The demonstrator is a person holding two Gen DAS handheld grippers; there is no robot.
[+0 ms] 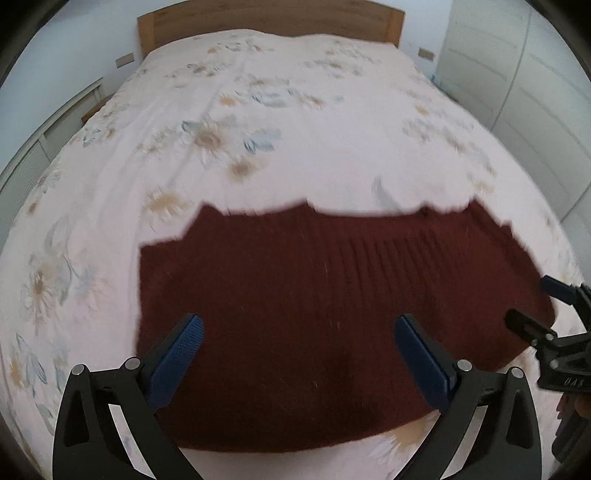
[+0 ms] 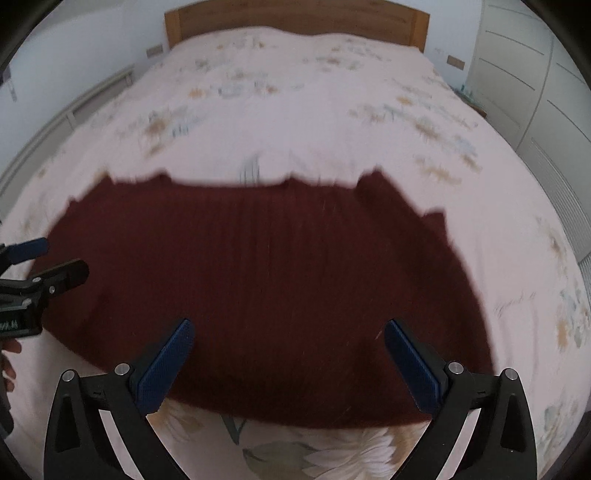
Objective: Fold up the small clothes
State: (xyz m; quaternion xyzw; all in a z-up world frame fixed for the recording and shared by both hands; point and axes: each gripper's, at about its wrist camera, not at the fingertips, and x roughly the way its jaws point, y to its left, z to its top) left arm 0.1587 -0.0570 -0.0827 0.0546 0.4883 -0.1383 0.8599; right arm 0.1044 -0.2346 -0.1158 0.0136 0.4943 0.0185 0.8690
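A dark red knitted garment lies flat on the bed, spread wide; it also shows in the right wrist view. My left gripper is open and empty, hovering over the garment's near left part. My right gripper is open and empty over the garment's near right part. The right gripper also shows at the right edge of the left wrist view, and the left gripper at the left edge of the right wrist view. Both views are blurred.
The bed has a pale pink floral cover and a wooden headboard. White wardrobe doors stand to the right of the bed. A low white unit runs along the left side.
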